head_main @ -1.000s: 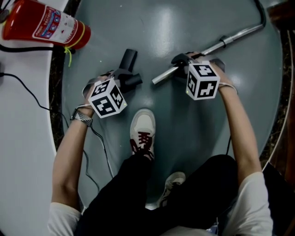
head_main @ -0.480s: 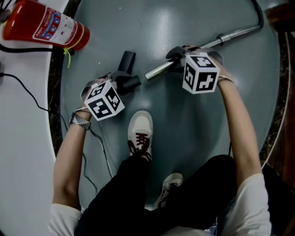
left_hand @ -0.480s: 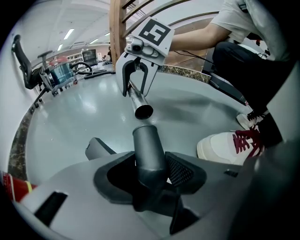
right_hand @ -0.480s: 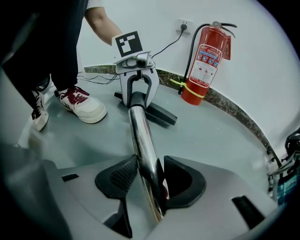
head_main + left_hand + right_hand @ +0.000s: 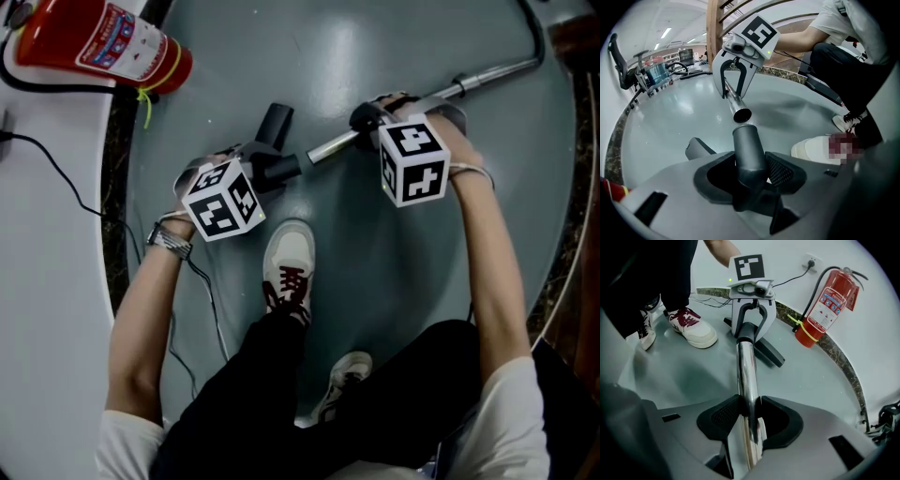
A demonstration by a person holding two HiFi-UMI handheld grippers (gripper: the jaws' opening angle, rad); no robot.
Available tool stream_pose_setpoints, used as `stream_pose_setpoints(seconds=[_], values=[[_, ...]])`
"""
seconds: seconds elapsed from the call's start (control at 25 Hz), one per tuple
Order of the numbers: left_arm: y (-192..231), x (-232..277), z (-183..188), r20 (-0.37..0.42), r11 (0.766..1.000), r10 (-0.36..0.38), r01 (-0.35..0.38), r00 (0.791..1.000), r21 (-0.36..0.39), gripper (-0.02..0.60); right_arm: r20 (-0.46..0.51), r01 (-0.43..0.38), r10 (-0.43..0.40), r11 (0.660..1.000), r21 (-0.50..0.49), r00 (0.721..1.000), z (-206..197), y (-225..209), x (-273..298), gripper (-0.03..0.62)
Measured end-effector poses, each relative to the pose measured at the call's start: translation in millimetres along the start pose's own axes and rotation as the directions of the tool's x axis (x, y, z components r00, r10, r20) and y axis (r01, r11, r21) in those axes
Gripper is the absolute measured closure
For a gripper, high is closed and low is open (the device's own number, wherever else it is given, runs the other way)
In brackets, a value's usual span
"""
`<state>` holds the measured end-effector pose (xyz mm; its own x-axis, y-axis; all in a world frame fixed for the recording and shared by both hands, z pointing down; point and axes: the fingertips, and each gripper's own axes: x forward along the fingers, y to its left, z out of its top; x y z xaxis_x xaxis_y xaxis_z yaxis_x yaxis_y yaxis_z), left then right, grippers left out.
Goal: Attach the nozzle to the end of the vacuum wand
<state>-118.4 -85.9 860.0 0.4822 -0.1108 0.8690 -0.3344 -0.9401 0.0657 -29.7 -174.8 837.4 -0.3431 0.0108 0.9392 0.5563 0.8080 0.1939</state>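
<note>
The left gripper [image 5: 251,161] was left of the middle in the head view. Its jaws were closed on the round tube of the dark nozzle [image 5: 275,127]. The nozzle's flat part pointed toward the top of the frame.

The right gripper [image 5: 368,119] was right of the middle, near the top. Its jaws had just been closing with the shiny vacuum wand [image 5: 333,147] between them, and the pads pressed on it from both sides. The wand ran off to the upper right corner. Its open end pointed at the nozzle's tube, very near it but not yet joined.

A red fire extinguisher [image 5: 103,47] lay in the upper left. A white shoe [image 5: 289,262] stood on the grey floor [image 5: 375,272] below the grippers.
</note>
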Motion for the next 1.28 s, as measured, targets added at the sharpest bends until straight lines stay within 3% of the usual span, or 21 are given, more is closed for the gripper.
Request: stream_pose_setpoints(seconds=[0.36, 0.96, 1.28], values=[[-5.3, 5.0, 14.7, 0.042, 0.998, -0.027, 0.029, 0.999, -0.048, 0.380, -0.037, 0.047, -0.049, 0.997, -0.057, 0.998, 3.5, -7.6, -10.1, 0.445], [16.0, -0.8, 19.6, 0.069, 0.976, 0.073, -0.057, 0.995, -0.211, 0.381, -0.036, 0.064, -0.066, 0.996, -0.054, 0.997, 4.6, -18.6, 4.2, 0.445], [22.5, -3.3, 13.3, 0.032, 0.981, 0.086, -0.079, 0.996, -0.176, 0.380, -0.039, 0.057, -0.059, 0.997, -0.060, 0.997, 7.0, -19.9, 10.5, 0.445]])
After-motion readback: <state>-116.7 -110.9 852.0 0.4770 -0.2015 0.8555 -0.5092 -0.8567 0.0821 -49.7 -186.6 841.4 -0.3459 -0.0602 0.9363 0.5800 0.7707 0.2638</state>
